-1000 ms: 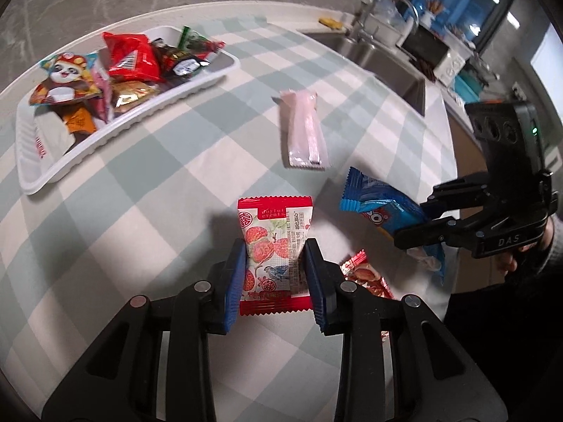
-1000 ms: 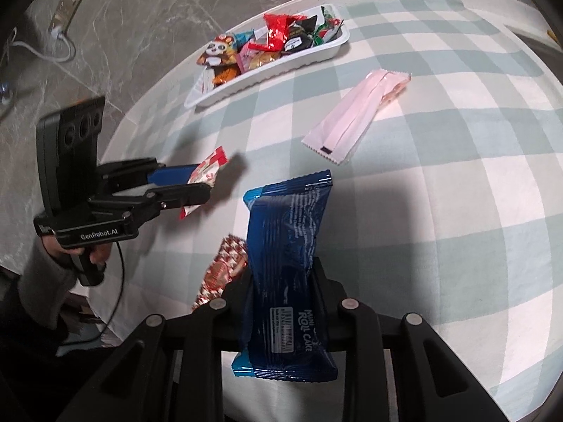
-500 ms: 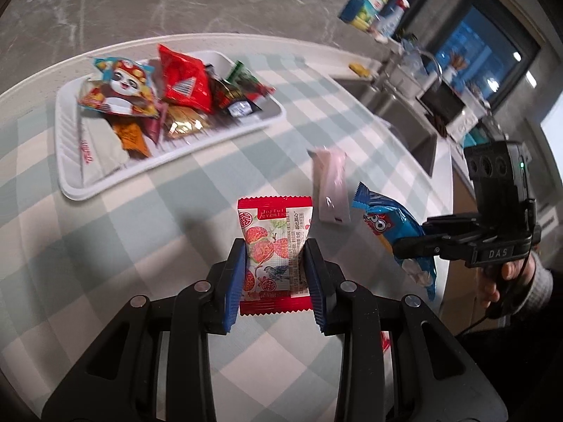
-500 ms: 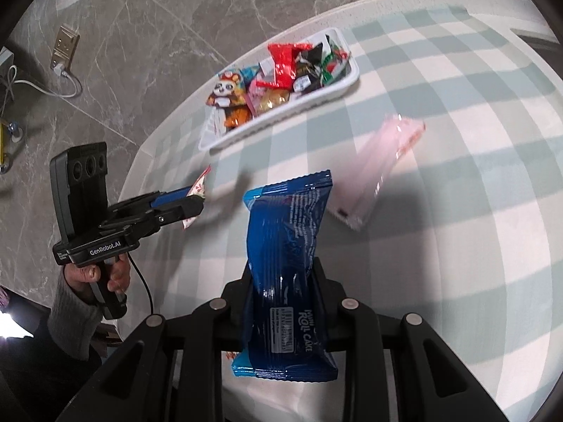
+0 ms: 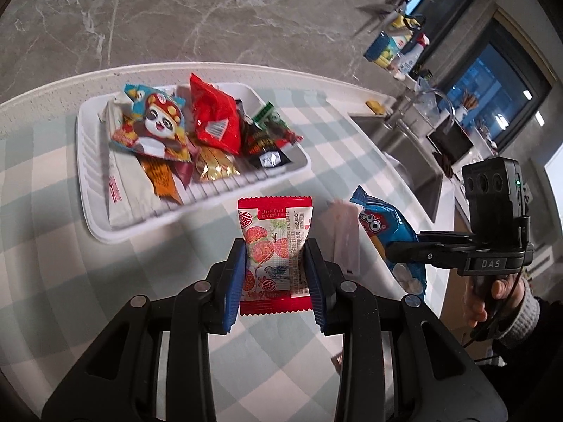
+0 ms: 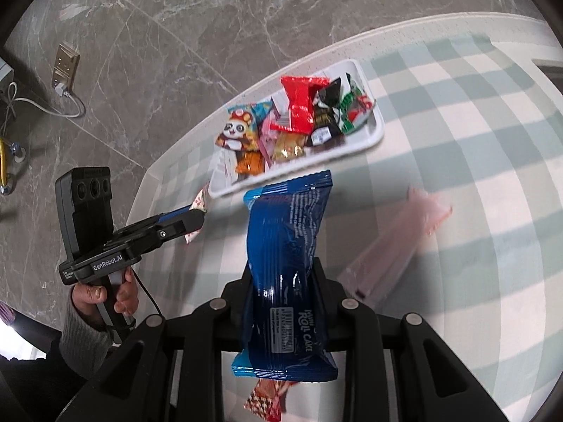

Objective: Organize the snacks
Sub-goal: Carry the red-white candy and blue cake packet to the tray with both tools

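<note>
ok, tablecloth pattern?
Pale green-and-white check on the tablecloth; the right wrist view shows it best.

Your left wrist camera sits close behind the left gripper (image 5: 274,274) and looks forward and down, with the white tray (image 5: 92,190) just beyond and a sink far right. Your right wrist camera rides behind the right gripper (image 6: 285,295), higher up, facing the same tray (image 6: 374,133) farther off. Both views share the tray, the checked tablecloth (image 5: 63,256) and each other's gripper.
</note>
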Motion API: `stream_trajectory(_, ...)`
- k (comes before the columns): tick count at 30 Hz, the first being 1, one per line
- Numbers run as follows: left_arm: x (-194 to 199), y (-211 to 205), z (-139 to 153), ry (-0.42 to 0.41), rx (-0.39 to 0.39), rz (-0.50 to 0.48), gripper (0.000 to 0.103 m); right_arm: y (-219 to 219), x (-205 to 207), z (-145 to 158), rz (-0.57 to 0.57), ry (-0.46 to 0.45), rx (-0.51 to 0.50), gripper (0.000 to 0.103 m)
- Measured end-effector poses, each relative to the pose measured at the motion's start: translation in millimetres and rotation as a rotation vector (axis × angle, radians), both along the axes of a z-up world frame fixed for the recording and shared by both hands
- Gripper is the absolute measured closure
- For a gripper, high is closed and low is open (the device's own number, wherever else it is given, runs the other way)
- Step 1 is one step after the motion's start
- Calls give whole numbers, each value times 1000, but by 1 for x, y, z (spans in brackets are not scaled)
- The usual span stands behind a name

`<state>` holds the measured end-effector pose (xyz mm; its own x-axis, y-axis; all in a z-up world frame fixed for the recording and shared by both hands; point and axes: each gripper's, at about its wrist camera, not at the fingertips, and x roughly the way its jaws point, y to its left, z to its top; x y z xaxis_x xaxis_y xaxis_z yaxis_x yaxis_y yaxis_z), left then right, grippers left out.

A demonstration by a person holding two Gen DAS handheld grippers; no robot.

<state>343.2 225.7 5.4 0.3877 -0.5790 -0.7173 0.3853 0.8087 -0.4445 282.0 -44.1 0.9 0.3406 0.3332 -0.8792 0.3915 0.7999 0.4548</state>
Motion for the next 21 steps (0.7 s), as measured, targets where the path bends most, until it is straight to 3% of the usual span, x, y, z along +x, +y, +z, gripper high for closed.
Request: stream_trajectory(21,77,-6,9,3,13,92,73,-55,85,-26,-34,-4,-14,74)
